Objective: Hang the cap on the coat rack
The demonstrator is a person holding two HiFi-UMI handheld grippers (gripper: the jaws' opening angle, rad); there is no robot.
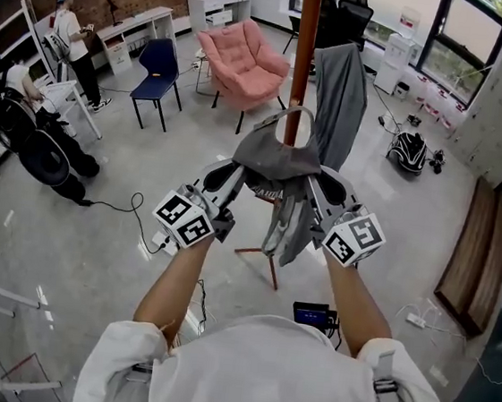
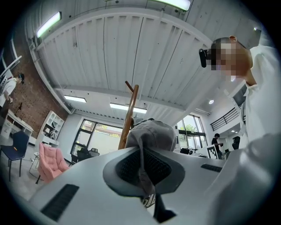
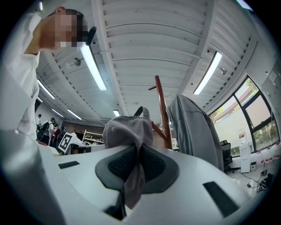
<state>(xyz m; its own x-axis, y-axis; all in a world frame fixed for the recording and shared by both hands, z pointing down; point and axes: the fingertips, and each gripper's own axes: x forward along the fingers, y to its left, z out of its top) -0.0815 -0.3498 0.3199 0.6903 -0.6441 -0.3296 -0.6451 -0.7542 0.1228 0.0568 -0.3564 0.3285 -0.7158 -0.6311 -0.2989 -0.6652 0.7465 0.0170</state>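
A grey cap is held up against the brown pole of the coat rack, its back strap looped at the pole. My left gripper is shut on the cap's left edge, and my right gripper is shut on its right edge. In the left gripper view the cap rises from between the closed jaws, with the rack pole and a peg behind it. The right gripper view shows the cap pinched the same way, the pole just beyond it.
A grey garment hangs on the rack's right side, seen also as grey cloth. A pink armchair, a blue chair and a black bag stand on the floor. People are at the far left.
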